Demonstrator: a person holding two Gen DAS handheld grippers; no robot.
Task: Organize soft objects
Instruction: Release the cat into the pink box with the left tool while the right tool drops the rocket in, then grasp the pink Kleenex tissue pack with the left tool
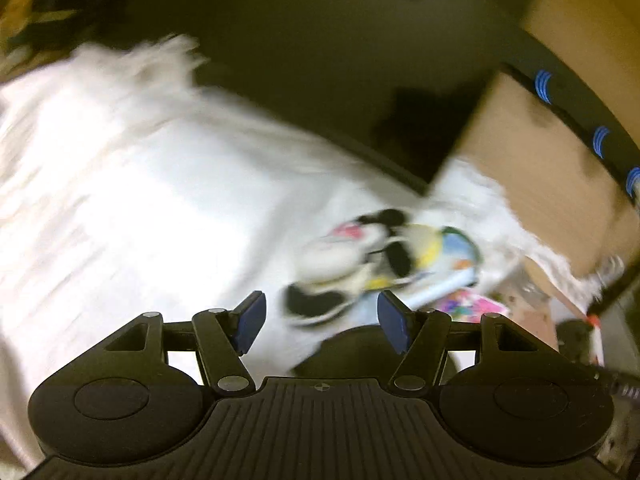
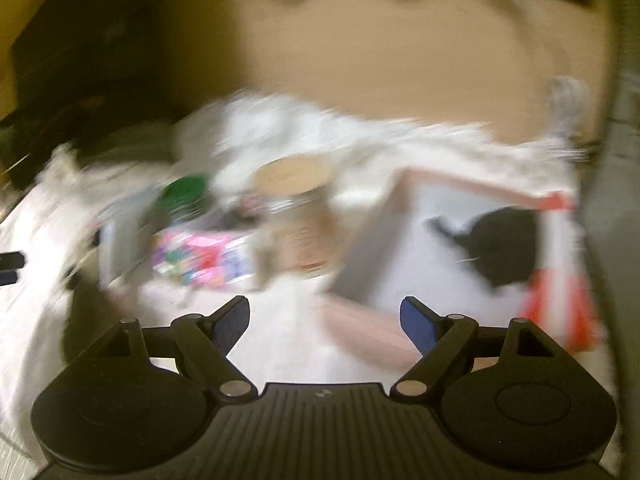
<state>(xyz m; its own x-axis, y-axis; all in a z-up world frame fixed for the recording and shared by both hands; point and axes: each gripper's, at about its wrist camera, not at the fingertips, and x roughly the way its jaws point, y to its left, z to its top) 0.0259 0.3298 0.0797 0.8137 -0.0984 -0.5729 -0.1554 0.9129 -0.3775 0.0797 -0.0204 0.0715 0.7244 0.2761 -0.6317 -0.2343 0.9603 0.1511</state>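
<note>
From the left wrist view, my left hand-held gripper [image 1: 320,320] stands with its jaws apart and nothing between the pads. The thing I judge to be next is the black-and-white plush toy [image 1: 352,272], which lies just ahead of that gripper and slightly toward its right finger, on the white cloth [image 1: 120,184] that covers the surface. Its long axis seems to run diagonally, from low left up toward the right, across the jaw line and not along it, so I expect a wrist roll would be needed to straddle it. Behind the toy sit a colourful printed item [image 1: 452,252] and a cardboard box [image 1: 532,160].

My right hand-held gripper [image 2: 324,328] is also spread wide and empty. It faces a clutter well apart from its fingertips: a brown cylindrical container [image 2: 300,216], a pink patterned pack [image 2: 200,256], a white board with a black shape [image 2: 460,248]. I cannot find the plush toy in that view, so the left hand looks nearer.

Both views are badly smeared by motion. The toy's limbs, face and true outline are hard to make out, and whether it touches the printed item I cannot tell.
</note>
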